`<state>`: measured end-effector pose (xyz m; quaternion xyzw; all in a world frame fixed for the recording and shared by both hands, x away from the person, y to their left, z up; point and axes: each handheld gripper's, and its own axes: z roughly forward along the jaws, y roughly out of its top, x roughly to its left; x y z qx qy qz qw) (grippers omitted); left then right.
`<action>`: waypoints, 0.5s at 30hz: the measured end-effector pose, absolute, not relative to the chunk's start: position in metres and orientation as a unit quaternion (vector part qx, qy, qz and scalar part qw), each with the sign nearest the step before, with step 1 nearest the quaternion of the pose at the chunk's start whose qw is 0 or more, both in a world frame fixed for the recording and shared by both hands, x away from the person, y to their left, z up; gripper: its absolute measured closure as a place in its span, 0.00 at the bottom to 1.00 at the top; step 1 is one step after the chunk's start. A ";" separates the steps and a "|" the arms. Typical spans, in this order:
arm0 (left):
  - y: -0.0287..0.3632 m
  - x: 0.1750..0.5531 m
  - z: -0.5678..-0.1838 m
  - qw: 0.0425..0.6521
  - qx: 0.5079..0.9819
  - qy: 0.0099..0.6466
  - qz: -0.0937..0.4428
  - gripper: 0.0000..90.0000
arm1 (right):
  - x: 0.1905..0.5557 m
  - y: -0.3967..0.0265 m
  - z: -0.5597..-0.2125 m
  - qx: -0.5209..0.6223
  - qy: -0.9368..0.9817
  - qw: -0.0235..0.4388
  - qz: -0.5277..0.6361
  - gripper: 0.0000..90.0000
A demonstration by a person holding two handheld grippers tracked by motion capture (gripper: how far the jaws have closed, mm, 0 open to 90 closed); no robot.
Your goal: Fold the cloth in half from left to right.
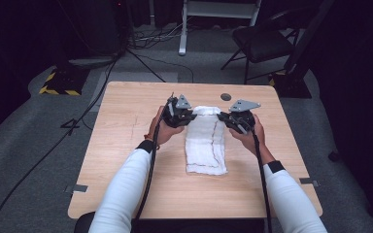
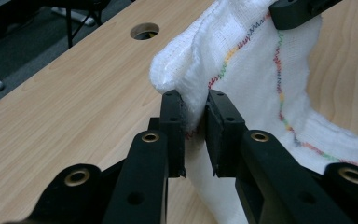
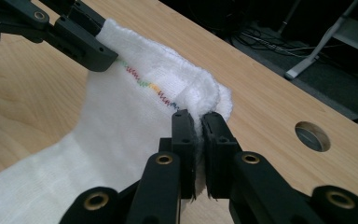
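While pinched at both far corners of the white cloth (image 1: 205,141) by left gripper (image 2: 195,122) and right gripper (image 3: 199,126), lifted off the table (image 1: 126,145); near end flat, folding not finished.

White sleeves (image 1: 126,189), black cuffs, black jaws, brass screws

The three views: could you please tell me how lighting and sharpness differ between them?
High view: table evenly lit, surroundings nearly black, white cloth slightly washed out. Left gripper view: cloth weave crisp at the left gripper, nearest jaw bodies soft. Right gripper view: right gripper sharp, background floor dim and blurred.
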<state>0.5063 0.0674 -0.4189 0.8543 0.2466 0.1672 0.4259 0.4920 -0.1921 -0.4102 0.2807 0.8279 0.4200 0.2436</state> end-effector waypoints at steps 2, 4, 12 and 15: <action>0.070 0.502 -0.419 0.431 0.854 0.239 0.165 0.84 | 0.489 -0.193 -0.410 0.275 0.830 0.239 0.421 0.94; 0.072 0.498 -0.419 0.431 0.856 0.232 0.164 0.84 | 0.485 -0.193 -0.411 0.270 0.832 0.237 0.423 0.94; 0.076 0.483 -0.424 0.434 0.863 0.210 0.150 0.90 | 0.472 -0.200 -0.416 0.258 0.836 0.219 0.433 0.94; 0.075 0.477 -0.426 0.433 0.867 0.198 0.146 0.93 | 0.466 -0.201 -0.418 0.248 0.840 0.214 0.433 0.94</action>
